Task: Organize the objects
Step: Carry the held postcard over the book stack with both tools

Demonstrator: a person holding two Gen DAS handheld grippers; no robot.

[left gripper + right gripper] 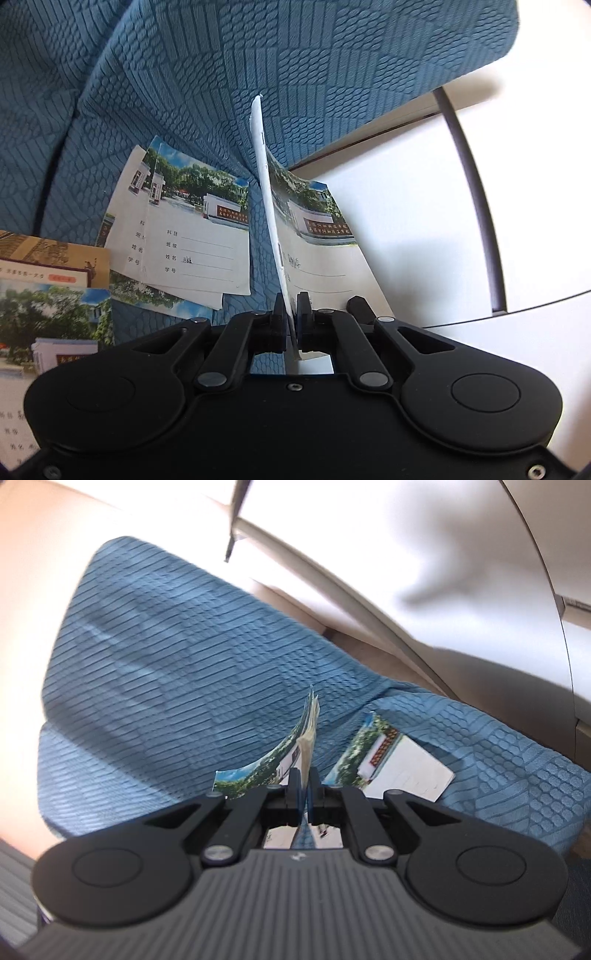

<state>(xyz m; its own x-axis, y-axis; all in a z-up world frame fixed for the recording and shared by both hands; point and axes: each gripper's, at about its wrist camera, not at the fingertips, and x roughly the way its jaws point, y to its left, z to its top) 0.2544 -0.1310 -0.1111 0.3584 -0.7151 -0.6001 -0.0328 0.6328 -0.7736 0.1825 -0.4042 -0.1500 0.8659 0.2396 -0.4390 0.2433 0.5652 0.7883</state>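
Blue quilted cover (177, 74) carries loose notebooks (195, 236). Left wrist view: the left gripper (290, 314) clamps one notebook (314, 243) edge-on, lifted clear near the cover's edge. Right wrist view: the right gripper (304, 786) clamps the notebook (308, 738) too. The step in hand is probably transfer; next, a stacking spot must be chosen.

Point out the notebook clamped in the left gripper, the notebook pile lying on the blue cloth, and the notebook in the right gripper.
held notebook (271, 206), left wrist view, white page edge.
notebook pile (199, 240), left wrist view, top cover.
right-held notebook (308, 738), right wrist view, page edges.
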